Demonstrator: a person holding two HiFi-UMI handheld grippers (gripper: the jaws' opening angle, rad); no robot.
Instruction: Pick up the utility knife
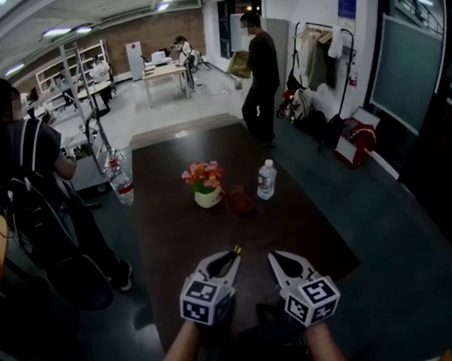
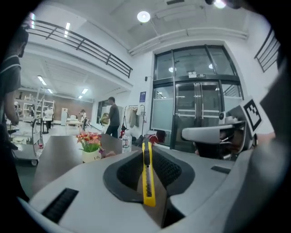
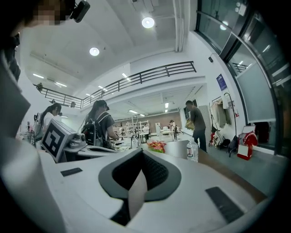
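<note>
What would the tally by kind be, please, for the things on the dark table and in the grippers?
Utility knife: 1, held in the left gripper
Water bottle: 1
Flower pot: 1
Small brown object: 1
Total: 4

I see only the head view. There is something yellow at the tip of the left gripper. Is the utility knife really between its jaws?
Observer: Yes. The left gripper view shows the yellow utility knife standing on edge, clamped by the left gripper, whose pads press both its flat sides.
Operator: And the right gripper, does it carry something?
Observer: No. In its own view the right gripper has its jaws together, with nothing between them.
</note>
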